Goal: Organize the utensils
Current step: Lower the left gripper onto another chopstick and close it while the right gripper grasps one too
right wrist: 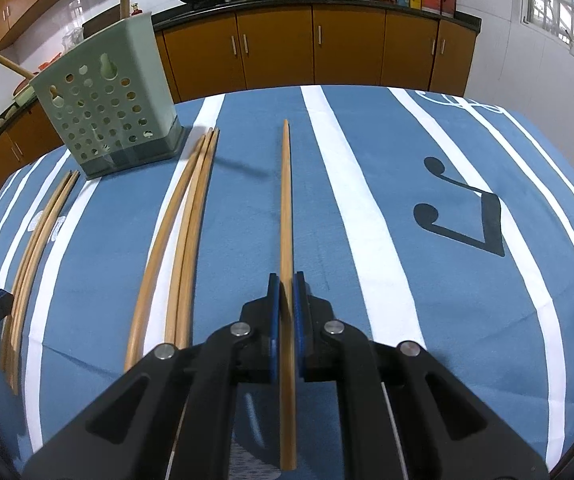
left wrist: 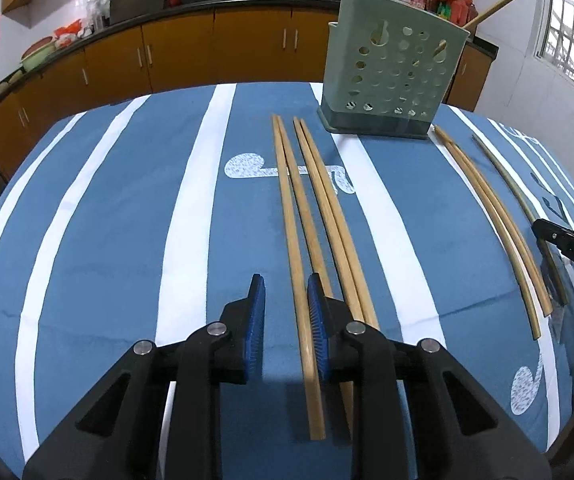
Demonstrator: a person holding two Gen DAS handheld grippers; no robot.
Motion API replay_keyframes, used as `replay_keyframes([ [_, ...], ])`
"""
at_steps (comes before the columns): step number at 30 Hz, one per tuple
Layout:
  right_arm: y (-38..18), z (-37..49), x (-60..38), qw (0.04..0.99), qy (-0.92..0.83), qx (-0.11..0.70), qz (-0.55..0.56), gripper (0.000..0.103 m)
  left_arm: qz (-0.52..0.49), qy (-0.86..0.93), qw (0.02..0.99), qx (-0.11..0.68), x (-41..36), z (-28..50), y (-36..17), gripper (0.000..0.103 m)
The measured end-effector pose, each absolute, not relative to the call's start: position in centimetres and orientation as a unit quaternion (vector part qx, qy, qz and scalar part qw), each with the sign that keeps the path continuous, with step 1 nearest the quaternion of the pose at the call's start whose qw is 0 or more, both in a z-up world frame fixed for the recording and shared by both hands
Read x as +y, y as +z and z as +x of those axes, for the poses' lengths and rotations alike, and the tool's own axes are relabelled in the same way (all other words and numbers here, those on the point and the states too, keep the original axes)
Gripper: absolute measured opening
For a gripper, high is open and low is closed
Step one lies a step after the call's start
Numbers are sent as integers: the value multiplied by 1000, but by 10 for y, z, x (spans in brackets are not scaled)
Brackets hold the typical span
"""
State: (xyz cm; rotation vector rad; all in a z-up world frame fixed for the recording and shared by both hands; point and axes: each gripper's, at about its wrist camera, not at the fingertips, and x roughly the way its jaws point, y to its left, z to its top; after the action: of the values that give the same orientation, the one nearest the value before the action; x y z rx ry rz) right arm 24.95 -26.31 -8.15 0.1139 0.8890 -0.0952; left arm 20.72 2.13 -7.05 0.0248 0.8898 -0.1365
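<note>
Blue cloth with white stripes (left wrist: 127, 208) covers the whole table, and the long wooden chopsticks are laid out on it in small bunches. The pale green plastic utensil holder full of round holes (left wrist: 395, 76) stands upright at the far side, with a couple of sticks already poking out of its top.

The left gripper (left wrist: 286, 292) hangs low over the bunch of four chopsticks (left wrist: 319, 200) in front of the holder. Its blue pads sit a little apart with the leftmost stick of that bunch running between them, lying against the right-hand pad, but there's still a gap on the other side, so it isn't pinched.

The right gripper (right wrist: 286, 282) has its pads squeezed tight on a single wooden chopstick (right wrist: 286, 200), which points away toward the far table edge. Between the two grippers lies another small bunch of chopsticks (right wrist: 183, 232), close to the holder's base, flat on the cloth
</note>
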Motion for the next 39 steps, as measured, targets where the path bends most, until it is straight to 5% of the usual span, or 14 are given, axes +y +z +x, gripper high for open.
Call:
replay_keyframes([
  [4, -81, 248, -261, 900, -42, 430, 55, 11, 16, -60, 902, 427, 16, 210, -71, 20],
  [7, -81, 249, -259, 901, -42, 428, 45, 9, 14, -46, 903, 427, 19, 215, -71, 7],
  [39, -82, 269, -270, 905, -41, 420, 52, 8, -64, -33, 903, 423, 72, 246, -70, 8],
])
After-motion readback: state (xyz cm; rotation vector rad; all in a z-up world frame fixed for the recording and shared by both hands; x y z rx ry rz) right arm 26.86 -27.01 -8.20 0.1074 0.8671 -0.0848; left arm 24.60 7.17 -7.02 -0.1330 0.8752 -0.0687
